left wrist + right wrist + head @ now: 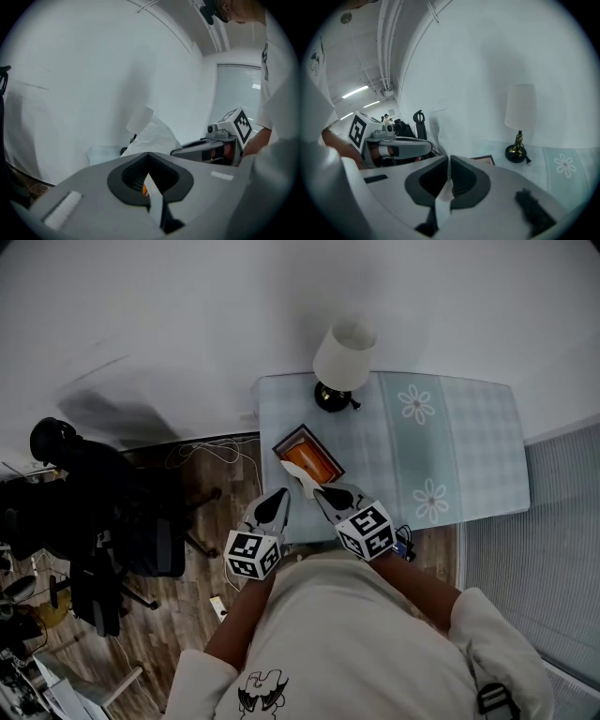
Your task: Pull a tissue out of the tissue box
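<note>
Drawing tissue (298, 474) out of box (309, 454).
Clamps right gripper (323, 493) on its free end, at 5 o'clock of box; holds left gripper (279, 498) at 7, jaws together. Should handle light, limp, easily torn (a judgement): best pinched across the fold.

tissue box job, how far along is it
Done: the right gripper and left gripper are both shut on the tissue, part of it drawn up out of the tissue box. In hand: the tissue, held above the box. Left: its lower end seems to sit at the box's slot, so it looks not fully out.
</note>
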### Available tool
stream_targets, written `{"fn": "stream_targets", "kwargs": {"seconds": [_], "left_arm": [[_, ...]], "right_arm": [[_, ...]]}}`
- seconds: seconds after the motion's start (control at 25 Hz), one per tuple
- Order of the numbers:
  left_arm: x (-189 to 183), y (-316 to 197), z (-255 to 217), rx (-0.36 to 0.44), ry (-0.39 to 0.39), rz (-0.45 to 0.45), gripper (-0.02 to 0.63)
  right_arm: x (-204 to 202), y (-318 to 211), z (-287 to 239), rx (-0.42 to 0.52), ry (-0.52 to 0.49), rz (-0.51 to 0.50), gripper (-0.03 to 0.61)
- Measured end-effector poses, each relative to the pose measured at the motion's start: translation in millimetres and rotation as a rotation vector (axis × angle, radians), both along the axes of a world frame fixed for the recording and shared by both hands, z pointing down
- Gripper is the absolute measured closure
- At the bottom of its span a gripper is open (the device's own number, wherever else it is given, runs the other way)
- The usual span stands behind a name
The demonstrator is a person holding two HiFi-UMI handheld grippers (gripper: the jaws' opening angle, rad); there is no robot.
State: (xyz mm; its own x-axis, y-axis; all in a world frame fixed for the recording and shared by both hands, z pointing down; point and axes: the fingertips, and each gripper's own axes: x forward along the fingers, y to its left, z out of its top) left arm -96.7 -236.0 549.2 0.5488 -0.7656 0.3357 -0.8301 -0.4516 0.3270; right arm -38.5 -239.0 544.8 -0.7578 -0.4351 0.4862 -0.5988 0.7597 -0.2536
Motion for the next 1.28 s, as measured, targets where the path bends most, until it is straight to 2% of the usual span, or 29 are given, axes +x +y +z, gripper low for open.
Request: {"fn": "stream_targets", "kwargs": {"seconds": [0.36,0.52,0.8,1.28], "left_arm": [[14.3,15.3,-52.1,0.096,0.047,0.018,0.607],[19.1,23.7,-60.4,0.130,0.024,0.038,0.607],[21.0,22.5,-57.8,0.125,0.021,0.036,0.607],[19.1,21.9,-55.2,0.110,0.026,0.017,0.607]], "right_arm": [[16.5,24.3,-43.3,0.064,-0.101,0.052,0.564],[24.2,36.0,-48.7,0.089,-0.138,0.068,0.565],[32.8,31.1,-50.1,0.100,-0.147,0.101,0.565],[26.0,28.4,-48.4,0.111,-0.125,0.090,0.565]]}}
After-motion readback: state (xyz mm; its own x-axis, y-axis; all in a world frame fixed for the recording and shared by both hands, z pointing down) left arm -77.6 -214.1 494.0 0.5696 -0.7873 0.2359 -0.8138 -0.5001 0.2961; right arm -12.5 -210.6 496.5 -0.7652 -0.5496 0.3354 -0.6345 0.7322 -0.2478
